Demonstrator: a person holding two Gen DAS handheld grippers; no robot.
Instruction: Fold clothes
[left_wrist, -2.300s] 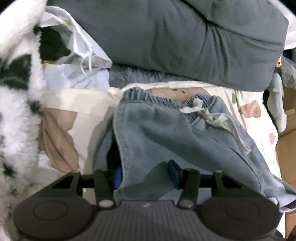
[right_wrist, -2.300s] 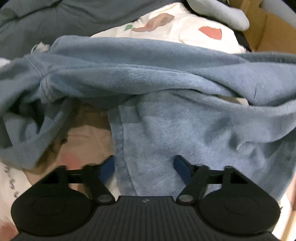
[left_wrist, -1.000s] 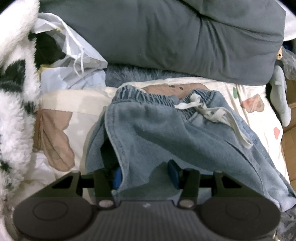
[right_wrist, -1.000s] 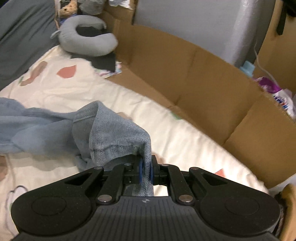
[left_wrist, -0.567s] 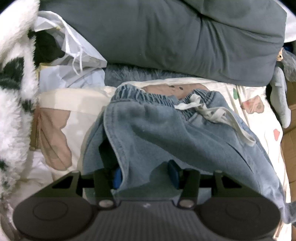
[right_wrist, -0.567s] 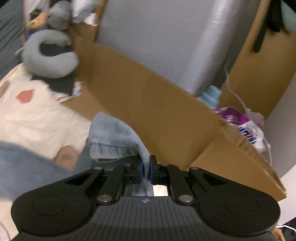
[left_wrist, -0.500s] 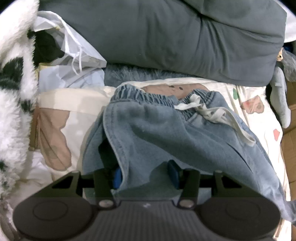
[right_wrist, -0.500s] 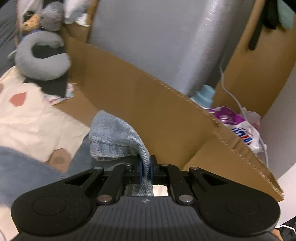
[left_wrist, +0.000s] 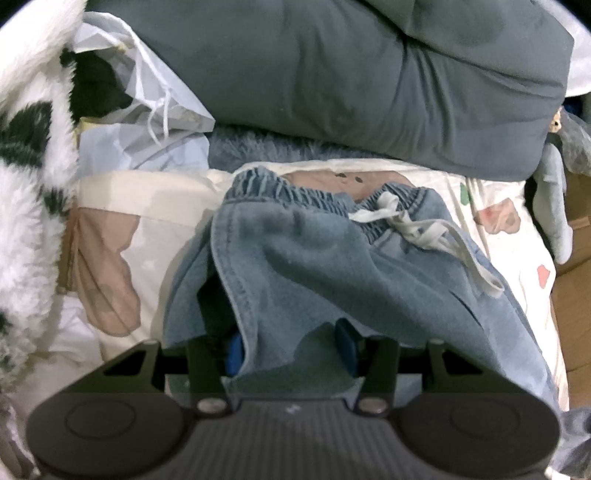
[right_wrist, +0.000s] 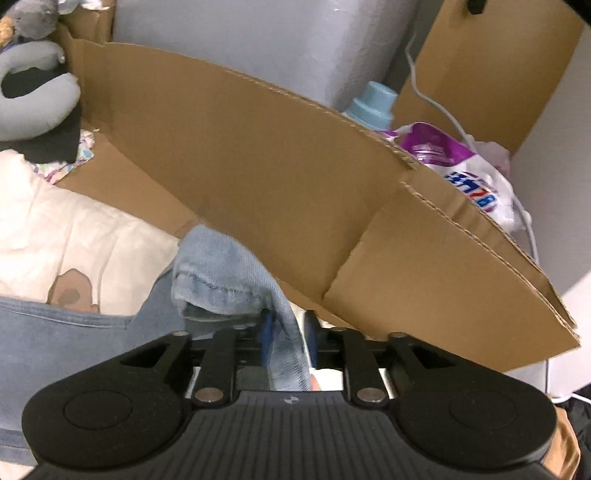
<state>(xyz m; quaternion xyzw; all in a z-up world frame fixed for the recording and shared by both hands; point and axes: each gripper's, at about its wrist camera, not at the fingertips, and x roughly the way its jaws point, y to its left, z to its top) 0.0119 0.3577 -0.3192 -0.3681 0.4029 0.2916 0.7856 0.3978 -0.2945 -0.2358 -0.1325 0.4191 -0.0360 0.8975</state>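
Blue denim trousers (left_wrist: 332, 266) with an elastic waistband and a white drawstring (left_wrist: 417, 229) lie on a cream patterned bedsheet (left_wrist: 155, 221). My left gripper (left_wrist: 290, 347) rests on the near part of them. Its jaws stand half apart, with a wide fold of denim lying loosely between them. In the right wrist view, the hem of a trouser leg (right_wrist: 218, 273) hangs out to the side near a cardboard wall (right_wrist: 258, 177). My right gripper (right_wrist: 287, 330) is opening. The cloth still hangs between its blue pads (right_wrist: 264, 328), with a gap on the right side.
A dark grey duvet (left_wrist: 351, 74) is piled behind the trousers. A fluffy white-and-black blanket (left_wrist: 26, 184) and a plastic bag (left_wrist: 147, 110) lie at the left. Beyond the cardboard are a blue-capped bottle (right_wrist: 373, 103) and a purple-and-white bag (right_wrist: 454, 162). A grey neck pillow (right_wrist: 33, 110) is far left.
My right gripper carried the trouser leg sideways across the bed to the cardboard wall, and its jaws, shut on the hem before, have now parted. The left gripper has stayed still.
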